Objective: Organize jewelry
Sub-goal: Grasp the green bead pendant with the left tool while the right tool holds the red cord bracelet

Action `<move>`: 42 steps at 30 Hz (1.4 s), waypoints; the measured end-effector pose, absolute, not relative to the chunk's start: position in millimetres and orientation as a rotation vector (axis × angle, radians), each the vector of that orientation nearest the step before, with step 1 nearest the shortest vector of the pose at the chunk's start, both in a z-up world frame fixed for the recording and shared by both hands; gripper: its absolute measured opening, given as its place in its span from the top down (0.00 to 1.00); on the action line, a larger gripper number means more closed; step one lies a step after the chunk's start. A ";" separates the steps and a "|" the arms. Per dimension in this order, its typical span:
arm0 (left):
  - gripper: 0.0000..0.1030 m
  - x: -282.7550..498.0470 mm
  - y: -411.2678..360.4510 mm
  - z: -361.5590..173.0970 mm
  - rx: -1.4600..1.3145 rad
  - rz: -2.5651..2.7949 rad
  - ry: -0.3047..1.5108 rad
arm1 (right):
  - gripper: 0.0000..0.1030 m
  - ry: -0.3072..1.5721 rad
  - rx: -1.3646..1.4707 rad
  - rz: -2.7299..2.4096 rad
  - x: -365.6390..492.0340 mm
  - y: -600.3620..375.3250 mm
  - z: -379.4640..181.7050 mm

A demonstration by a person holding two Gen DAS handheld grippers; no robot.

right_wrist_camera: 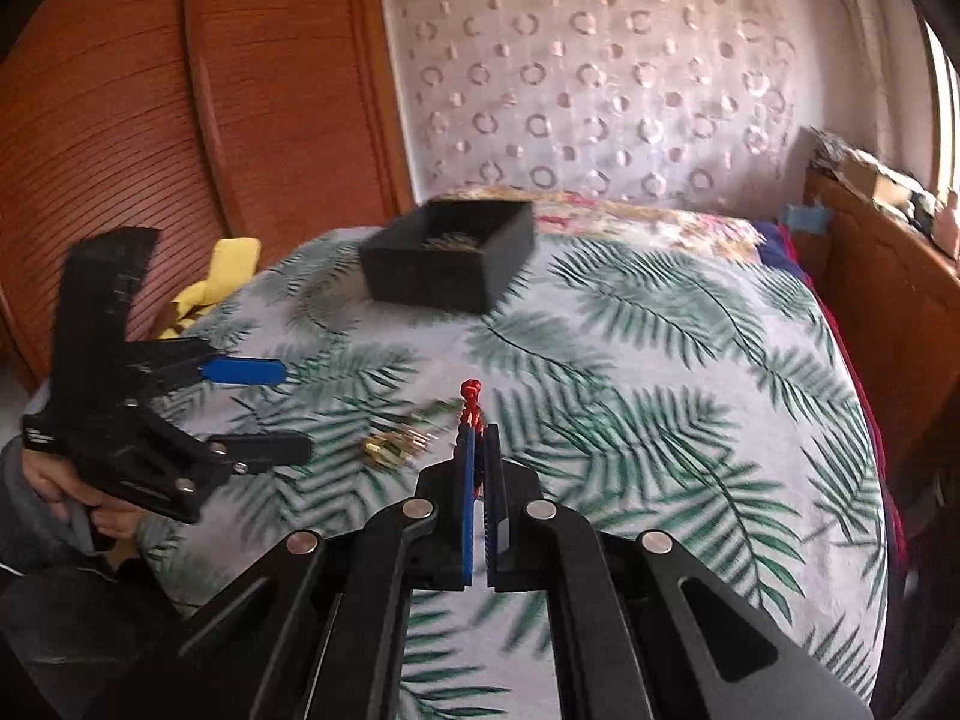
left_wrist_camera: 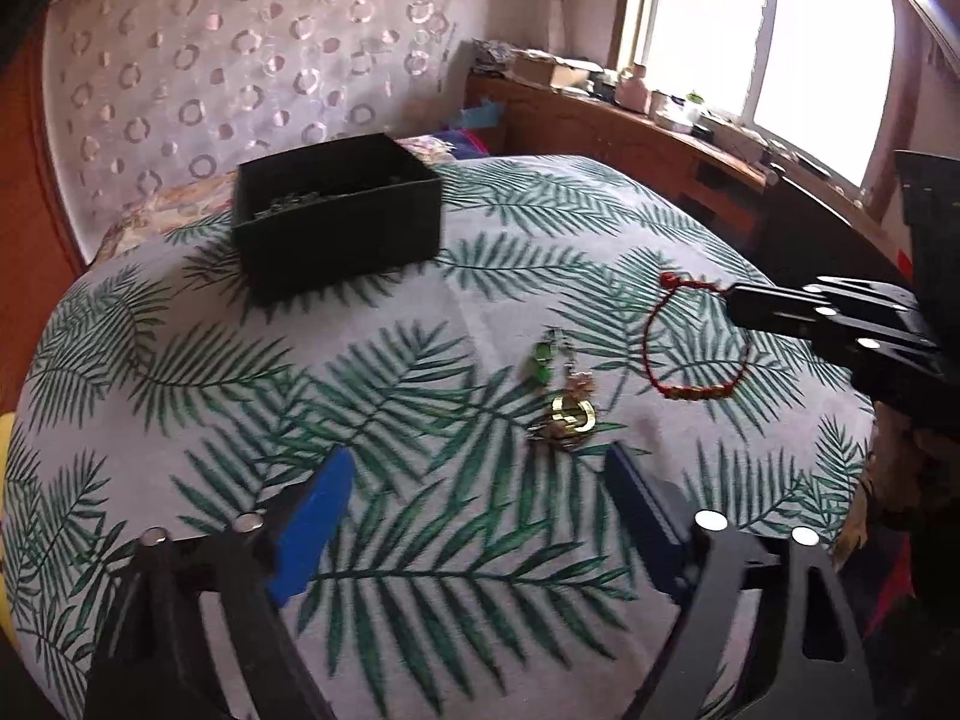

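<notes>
Leaf-printed cloth covers the bed (left_wrist_camera: 420,540), and everything here is best placed from the black box (left_wrist_camera: 339,210) that stands toward the headboard. This box is open on top and something chain-like shows inside, so I judge it is where the jewelry should go. On the near side of the box, well apart from it, the right gripper (right_wrist_camera: 478,438) is clenched on the red bracelet (left_wrist_camera: 696,354); the knot sticks out past its tips and the loop hangs down, seemingly lifted off the cloth for carrying. Between bracelet and box the cloth is free, so the way looks open. The left gripper (left_wrist_camera: 480,480) is released, with its jaws wide, hovering nearer to me than the box, probably waiting. Just beyond its tips lie a gold clasp piece (left_wrist_camera: 570,417) and a green pendant (left_wrist_camera: 543,360), touching each other.
</notes>
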State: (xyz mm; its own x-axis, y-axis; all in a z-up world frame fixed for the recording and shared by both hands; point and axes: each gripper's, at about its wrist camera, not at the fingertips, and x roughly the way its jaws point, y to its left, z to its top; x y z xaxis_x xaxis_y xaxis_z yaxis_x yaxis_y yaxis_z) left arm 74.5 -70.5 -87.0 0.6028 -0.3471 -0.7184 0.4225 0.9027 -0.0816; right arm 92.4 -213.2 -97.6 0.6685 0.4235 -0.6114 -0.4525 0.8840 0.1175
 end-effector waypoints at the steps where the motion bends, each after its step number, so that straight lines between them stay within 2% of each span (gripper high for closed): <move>1: 0.31 75.5 -75.1 -87.0 0.104 -0.457 0.813 | 0.97 0.684 -0.038 0.491 95.3 -216.1 -101.4; 10: 0.60 105.8 -89.8 -87.0 0.087 -0.501 0.860 | 0.97 0.704 -0.032 0.480 103.7 -216.5 -119.1; 15: 0.63 127.0 -104.1 -91.5 0.108 -0.518 0.894 | 0.97 0.698 -0.035 0.480 102.6 -216.5 -120.2; 17: 0.73 133.8 -108.8 -93.6 0.121 -0.520 0.909 | 0.97 0.697 -0.034 0.479 102.2 -216.4 -120.3; 19: 0.76 139.1 -111.6 -94.6 0.129 -0.522 0.918 | 0.97 0.697 -0.034 0.478 102.2 -216.6 -120.5; 27: 0.76 142.9 -121.9 -97.0 0.203 -0.525 0.929 | 0.97 0.698 -0.031 0.478 101.6 -216.3 -120.7; 28: 0.80 143.3 -122.5 -97.2 0.209 -0.524 0.927 | 0.97 0.699 -0.032 0.479 101.6 -216.4 -120.7; 29: 0.92 143.9 -124.1 -97.7 0.217 -0.527 0.925 | 0.97 0.699 -0.031 0.479 102.1 -216.6 -120.5; 30: 0.94 143.8 -125.0 -97.9 0.223 -0.532 0.925 | 0.97 0.699 -0.030 0.479 102.1 -216.5 -120.5; 42: 0.95 124.0 -105.3 -66.8 0.151 -0.532 0.821 | 0.97 0.700 -0.031 0.479 102.1 -215.5 -121.4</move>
